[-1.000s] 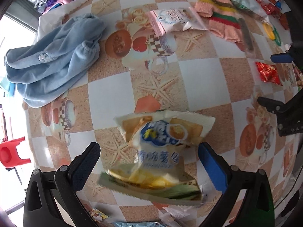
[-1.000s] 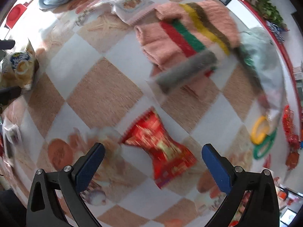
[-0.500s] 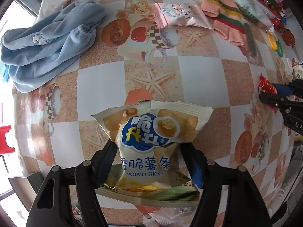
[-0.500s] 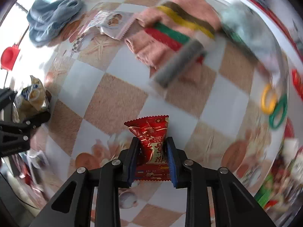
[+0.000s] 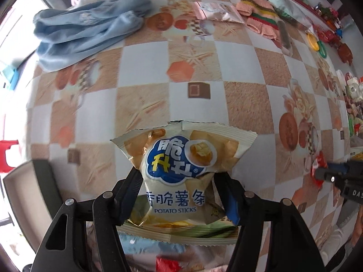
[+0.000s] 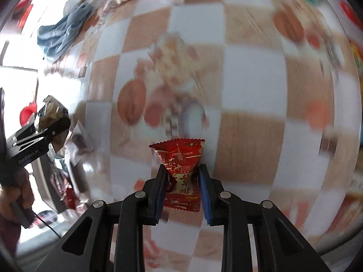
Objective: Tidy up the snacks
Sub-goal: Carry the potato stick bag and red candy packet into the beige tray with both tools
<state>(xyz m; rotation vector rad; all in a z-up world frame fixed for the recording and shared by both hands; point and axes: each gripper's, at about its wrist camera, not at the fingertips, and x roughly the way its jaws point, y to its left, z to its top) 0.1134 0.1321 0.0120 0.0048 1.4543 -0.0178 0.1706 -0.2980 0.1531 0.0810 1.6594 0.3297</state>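
From the left wrist, a potato sticks bag (image 5: 181, 172) is seen clamped in the left gripper (image 5: 181, 195), lifted above the checkered desk (image 5: 245, 104); a blue garment (image 5: 90, 29) is spread far behind. From the right wrist, a red snack packet (image 6: 181, 170) is seen pinched by the right gripper (image 6: 182, 190) above the blurred desk.

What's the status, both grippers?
Left hand-held gripper shut on potato sticks bag. Right hand-held gripper shut on red snack packet. Both lifted over the checkered table. Nothing blocking in view.
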